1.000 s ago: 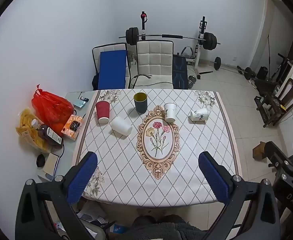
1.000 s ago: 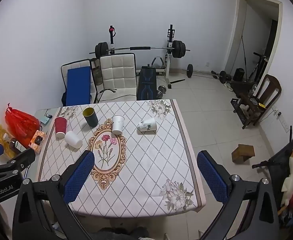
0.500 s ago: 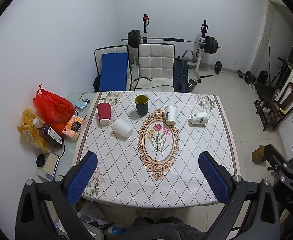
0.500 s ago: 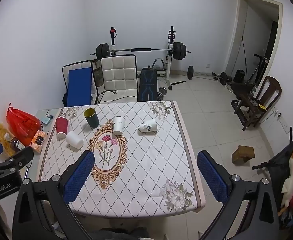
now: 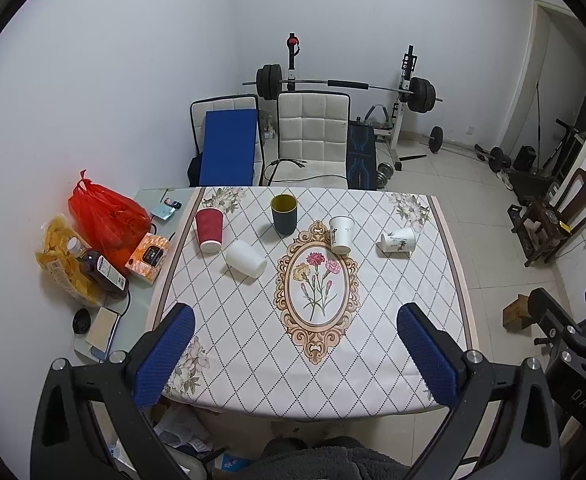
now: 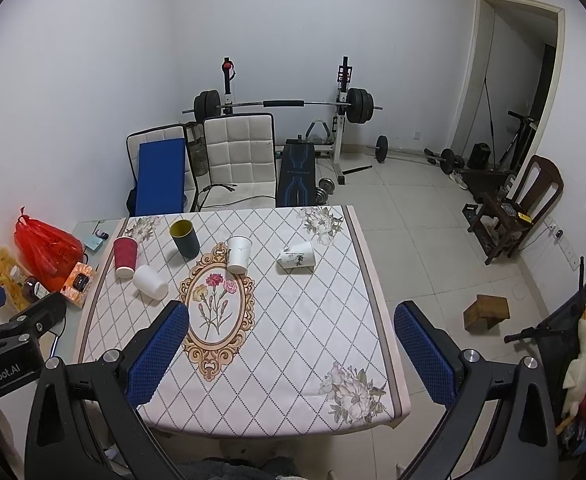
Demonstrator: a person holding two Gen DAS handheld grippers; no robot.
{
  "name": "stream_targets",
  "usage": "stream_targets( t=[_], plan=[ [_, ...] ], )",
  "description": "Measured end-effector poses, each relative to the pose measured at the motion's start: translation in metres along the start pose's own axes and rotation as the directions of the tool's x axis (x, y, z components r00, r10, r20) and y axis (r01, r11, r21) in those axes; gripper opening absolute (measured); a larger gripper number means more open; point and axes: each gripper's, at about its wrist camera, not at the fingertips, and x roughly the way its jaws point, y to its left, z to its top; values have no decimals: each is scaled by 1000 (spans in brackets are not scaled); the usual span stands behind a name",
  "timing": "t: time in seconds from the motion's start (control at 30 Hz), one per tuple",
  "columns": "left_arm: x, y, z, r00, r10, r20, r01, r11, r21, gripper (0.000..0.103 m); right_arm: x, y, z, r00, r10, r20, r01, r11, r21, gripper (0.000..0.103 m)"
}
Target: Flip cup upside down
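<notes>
Several cups stand on the patterned tablecloth. A red cup stands upside down at the left. A plain white cup lies on its side beside it. A dark cup with a yellow inside stands upright. A white printed cup stands upright near the middle. Another printed white cup lies on its side at the right. My left gripper and right gripper are open and empty, held high above the table's near edge.
A red bag, snacks, a bottle and a box sit on a glass side table at the left. Chairs and a barbell rack stand behind the table. A wooden chair and a small block are on the floor at the right.
Both grippers have drawn back and up a little, so the table looks slightly farther and lower. The cups have not moved.
</notes>
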Motion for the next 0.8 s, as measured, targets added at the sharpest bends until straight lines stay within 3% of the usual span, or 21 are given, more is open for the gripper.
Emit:
stream_targets(
  t=[0.8],
  plan=[
    [-1, 0, 1, 1000, -6, 4, 6, 1000, -4, 103, -8, 2, 10, 1000, 3, 20, -3, 1000, 4, 103]
  ],
)
